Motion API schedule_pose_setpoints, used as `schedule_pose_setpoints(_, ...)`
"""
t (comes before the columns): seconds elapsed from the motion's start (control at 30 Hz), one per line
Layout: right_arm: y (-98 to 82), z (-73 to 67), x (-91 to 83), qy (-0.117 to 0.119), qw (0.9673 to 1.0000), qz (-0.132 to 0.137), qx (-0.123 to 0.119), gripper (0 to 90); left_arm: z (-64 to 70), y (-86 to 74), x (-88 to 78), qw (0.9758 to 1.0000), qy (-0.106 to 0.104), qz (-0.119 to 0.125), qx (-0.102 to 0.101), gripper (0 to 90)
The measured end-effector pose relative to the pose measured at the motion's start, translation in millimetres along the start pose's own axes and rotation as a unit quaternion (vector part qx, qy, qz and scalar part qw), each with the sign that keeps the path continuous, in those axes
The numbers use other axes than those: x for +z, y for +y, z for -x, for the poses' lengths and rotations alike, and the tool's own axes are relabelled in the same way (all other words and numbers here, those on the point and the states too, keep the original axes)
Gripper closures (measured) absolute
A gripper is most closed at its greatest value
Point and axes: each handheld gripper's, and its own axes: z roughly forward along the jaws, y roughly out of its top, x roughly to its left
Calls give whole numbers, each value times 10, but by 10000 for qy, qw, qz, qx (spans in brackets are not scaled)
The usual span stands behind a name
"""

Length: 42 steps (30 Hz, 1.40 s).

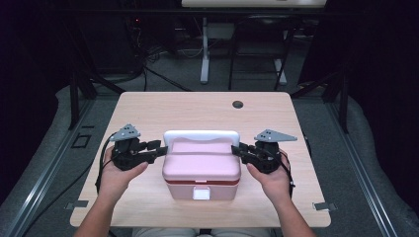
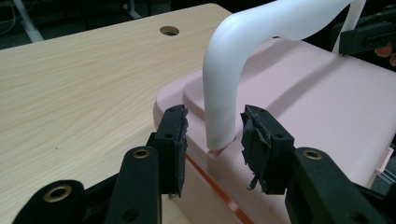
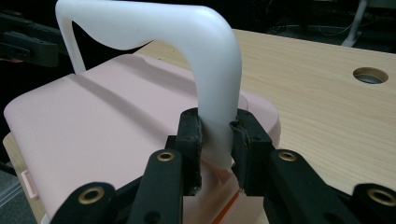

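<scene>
A pink box (image 1: 201, 170) with a white latch at its front sits on the wooden table (image 1: 197, 111), near the front edge. Its white handle (image 1: 201, 135) stands raised over the lid. My left gripper (image 1: 160, 147) is at the box's left side, open, with its pads on either side of the handle's left leg (image 2: 223, 112) and gaps showing. On the right side, my right gripper (image 1: 238, 148) is shut on the handle's right leg (image 3: 217, 116), pads pressed against it. The pink lid (image 2: 317, 93) (image 3: 93, 121) spreads beyond both pairs of jaws.
A round cable hole (image 1: 238, 104) lies in the table's far part. Beyond the table stand black frame legs and a white desk leg (image 1: 204, 49) on a dark floor. Bare wood surrounds the box on every side.
</scene>
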Motion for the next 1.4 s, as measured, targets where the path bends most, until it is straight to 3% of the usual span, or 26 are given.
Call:
schedule_pose_setpoints(0.37,78,20,-8,31,9999,89,86,736,15,-28,-114,10000,31,-42,-26,603)
schedule_pose_setpoints(0.77,158,59,13,70,9997,151,152,736,116,-26,-281,9999,-134,23,-32,487)
schedule_pose_setpoints(1.1,194,58,17,77,9996,157,209,735,229,-27,-328,9996,-270,-2,47,448)
schedule_pose_setpoints(1.4,228,86,11,104,9993,244,258,735,337,-59,-252,9994,-295,-117,164,415)
